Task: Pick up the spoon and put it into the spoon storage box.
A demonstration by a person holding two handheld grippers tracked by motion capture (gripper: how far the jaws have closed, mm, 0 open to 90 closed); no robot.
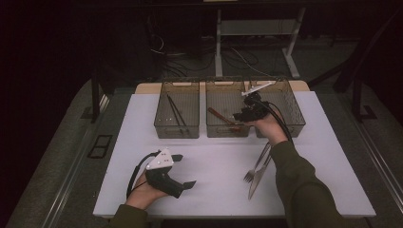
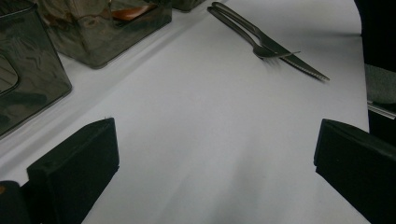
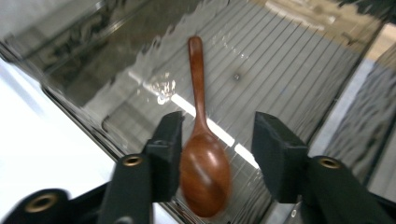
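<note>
The right gripper (image 1: pixel 248 113) is held over the middle bin (image 1: pixel 227 130) of three clear plastic bins lined up at the far side of the counter (image 1: pixel 218 190). Seen along its jaws, a brown wooden spoon (image 3: pixel 201 154) sits between them, bowl nearest the camera and handle pointing away over the ribbed bottom of the bin. The jaws are spread; one pad is right beside the bowl, the other stands clear of it, and whether the near pad touches the wood I cannot tell. The spoon looks slightly blurred.

The left gripper (image 1: pixel 183 171) rests low on the near left of the counter, its jaws spread wide with bare white surface between them.

A fork (image 1: pixel 255 166) and a knife (image 1: pixel 259 175) lie side by side, touching, on the counter near the person's right sleeve (image 1: pixel 304 190). The left bin (image 1: pixel 177 130) holds a pair of dark chopsticks (image 1: pixel 176 111).
</note>
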